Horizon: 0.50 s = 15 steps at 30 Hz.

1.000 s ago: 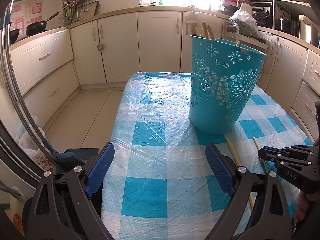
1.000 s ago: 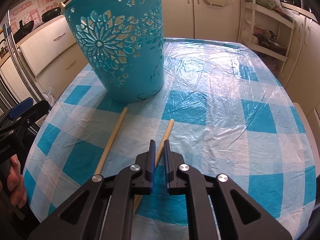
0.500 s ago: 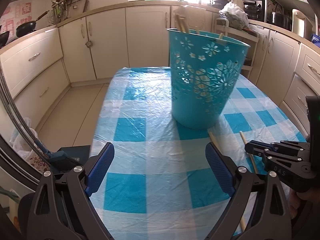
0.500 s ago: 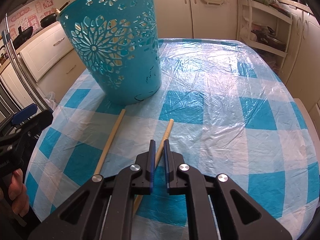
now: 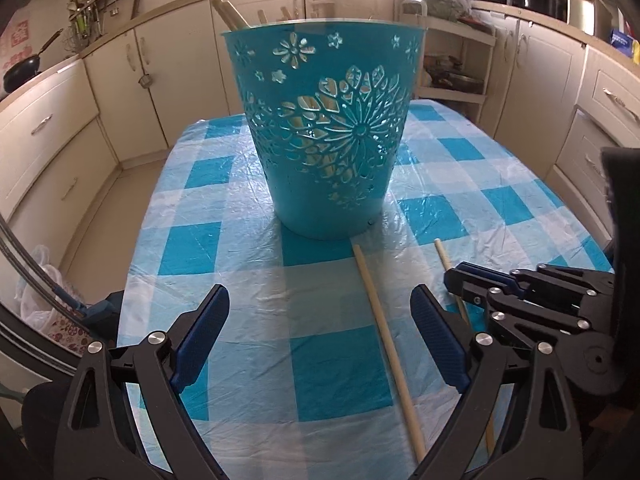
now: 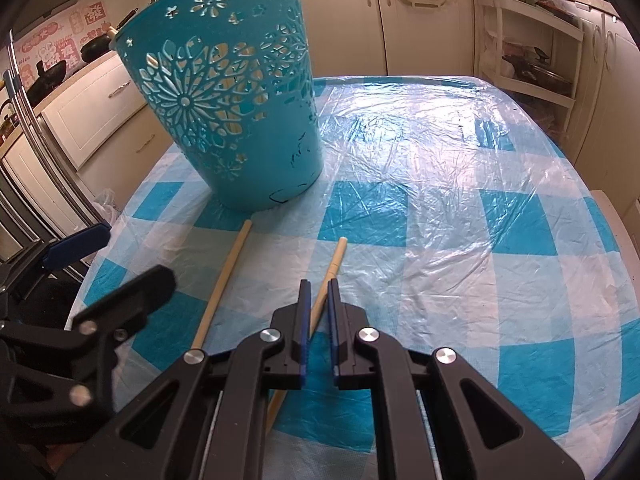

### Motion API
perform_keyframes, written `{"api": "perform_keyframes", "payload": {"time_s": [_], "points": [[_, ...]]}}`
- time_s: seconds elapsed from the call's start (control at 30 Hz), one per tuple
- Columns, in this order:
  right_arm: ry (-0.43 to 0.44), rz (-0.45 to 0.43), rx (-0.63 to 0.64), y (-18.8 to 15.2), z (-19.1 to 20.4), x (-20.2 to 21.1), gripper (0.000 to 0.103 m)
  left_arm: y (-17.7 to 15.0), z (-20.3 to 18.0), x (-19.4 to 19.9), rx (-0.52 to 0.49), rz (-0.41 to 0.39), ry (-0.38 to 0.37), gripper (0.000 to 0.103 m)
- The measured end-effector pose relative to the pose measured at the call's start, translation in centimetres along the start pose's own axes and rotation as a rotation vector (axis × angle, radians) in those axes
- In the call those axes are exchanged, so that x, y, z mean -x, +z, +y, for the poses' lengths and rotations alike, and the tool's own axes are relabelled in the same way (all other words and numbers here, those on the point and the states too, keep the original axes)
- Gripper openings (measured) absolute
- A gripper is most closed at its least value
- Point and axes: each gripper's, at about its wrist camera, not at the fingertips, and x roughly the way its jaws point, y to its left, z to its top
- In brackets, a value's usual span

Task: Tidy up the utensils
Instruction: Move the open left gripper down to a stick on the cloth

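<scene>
two wooden sticks lay on the checked surface (image 5: 256, 208) in front of the turquoise basket (image 5: 324, 136), which already held more wooden utensils. the right stick (image 6: 334, 264) ran between the pads of the right claw (image 6: 318, 292), which was closed on it. the left stick (image 5: 384, 332) lay just inside the right pad of the left claw (image 5: 320, 320), whose jaws stood wide apart, holding nothing. compared with a second earlier, the left claw had swung across toward the basket and the sticks, while the right claw had kept its place and grip.
</scene>
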Motion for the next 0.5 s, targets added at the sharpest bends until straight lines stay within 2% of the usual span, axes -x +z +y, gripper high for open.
{"api": "perform_keyframes", "payload": {"time_s": [0.13, 0.3, 0.4, 0.47, 0.5], "points": [[0.009, -0.001, -0.011, 0.1, -0.2, -0.1, 0.009, 0.4, 0.4, -1.6, 0.043, 0.060, -0.023, 0.088], [0.000, -0.003, -0.031, 0.2, -0.6, 0.0, 0.009, 0.3, 0.2, -2.7, 0.041, 0.095, -0.035, 0.088], [-0.012, -0.001, -0.012, 0.1, -0.3, 0.1, 0.009, 0.4, 0.0, -3.2, 0.030, 0.108, -0.034, 0.083], [-0.022, 0.000, 0.000, 0.1, -0.2, 0.1, 0.008, 0.3, -0.3, -3.7, 0.017, 0.122, -0.032, 0.068], [-0.023, 0.000, 0.003, 0.1, -0.2, 0.1, 0.008, 0.3, -0.5, -3.9, 0.010, 0.129, -0.031, 0.064]]}}
